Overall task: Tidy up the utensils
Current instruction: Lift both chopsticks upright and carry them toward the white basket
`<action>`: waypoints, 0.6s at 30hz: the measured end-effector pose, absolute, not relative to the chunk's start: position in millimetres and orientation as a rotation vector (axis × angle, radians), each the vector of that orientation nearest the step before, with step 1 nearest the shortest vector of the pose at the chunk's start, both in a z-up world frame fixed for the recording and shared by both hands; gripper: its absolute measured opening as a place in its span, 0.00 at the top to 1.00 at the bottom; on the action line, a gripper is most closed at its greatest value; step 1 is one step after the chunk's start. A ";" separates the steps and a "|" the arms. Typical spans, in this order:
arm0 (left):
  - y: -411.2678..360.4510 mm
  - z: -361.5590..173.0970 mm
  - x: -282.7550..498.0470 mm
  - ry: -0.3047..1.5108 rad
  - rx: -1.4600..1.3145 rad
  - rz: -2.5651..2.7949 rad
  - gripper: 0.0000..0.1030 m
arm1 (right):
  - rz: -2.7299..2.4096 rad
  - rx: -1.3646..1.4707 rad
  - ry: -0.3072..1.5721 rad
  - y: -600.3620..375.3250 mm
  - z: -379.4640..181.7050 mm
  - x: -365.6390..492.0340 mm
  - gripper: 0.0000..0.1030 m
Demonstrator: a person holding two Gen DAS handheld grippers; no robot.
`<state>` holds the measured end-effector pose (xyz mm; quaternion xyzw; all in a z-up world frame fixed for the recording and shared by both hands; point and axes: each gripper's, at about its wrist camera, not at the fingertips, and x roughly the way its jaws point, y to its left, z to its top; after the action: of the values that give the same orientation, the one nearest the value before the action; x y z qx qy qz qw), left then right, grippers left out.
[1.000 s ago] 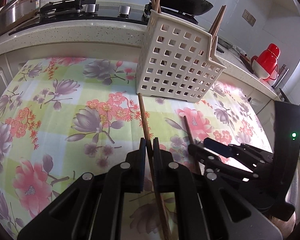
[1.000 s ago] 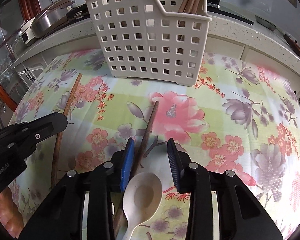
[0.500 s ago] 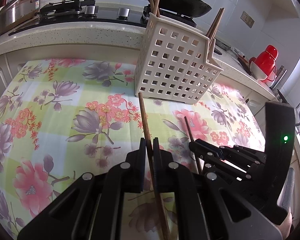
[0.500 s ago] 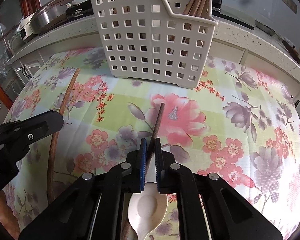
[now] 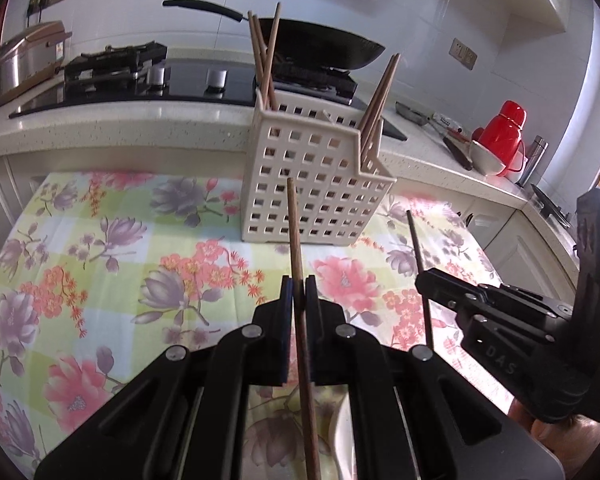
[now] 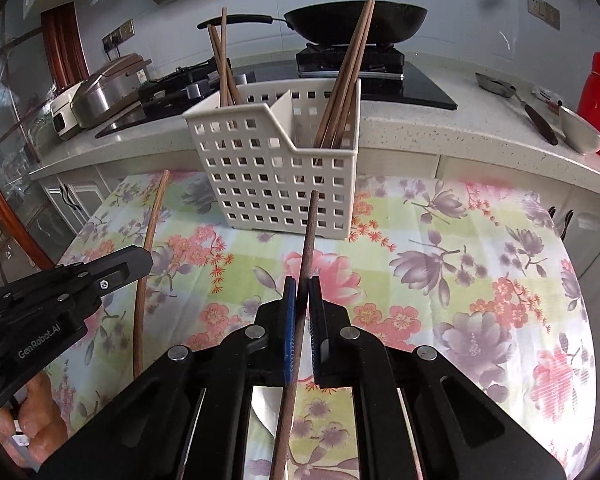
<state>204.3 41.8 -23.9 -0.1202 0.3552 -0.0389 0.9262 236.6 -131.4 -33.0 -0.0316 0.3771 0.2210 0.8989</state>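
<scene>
Left wrist view, left tongs (image 5: pixel 299 284) clenched on chopstick (image 5: pixel 294 236), right tongs (image 6: pixel 302 286) clenched on another chopstick (image 6: pixel 309 236)

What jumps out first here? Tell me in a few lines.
Each gripper is clamped on one brown chopstick: the left gripper holds the left chopstick, the right gripper the right chopstick, both tips aimed at the basket. That white perforated basket stands at the far edge of the floral tablecloth, chopsticks already upright in both compartments.

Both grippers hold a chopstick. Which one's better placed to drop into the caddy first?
Right, marginally. The right gripper has its chopstick aimed at the caddy's low-walled compartment. The left gripper faces the taller wall with its chopstick.
</scene>
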 end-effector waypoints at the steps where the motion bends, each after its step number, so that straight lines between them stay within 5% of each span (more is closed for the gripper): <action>1: 41.2 -19.6 202.5 0.718 -0.241 -0.080 0.94 | 0.459 -0.063 0.768 -134.0 -27.3 233.2 0.94; 18: 34.2 37.4 161.0 0.601 -0.173 -0.078 0.94 | 0.444 -0.045 0.610 -180.0 41.4 182.8 0.94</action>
<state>161.0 34.2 37.4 -0.0849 0.2956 -0.0383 0.9508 182.8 -180.0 41.4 -0.0218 0.2980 0.2167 0.9294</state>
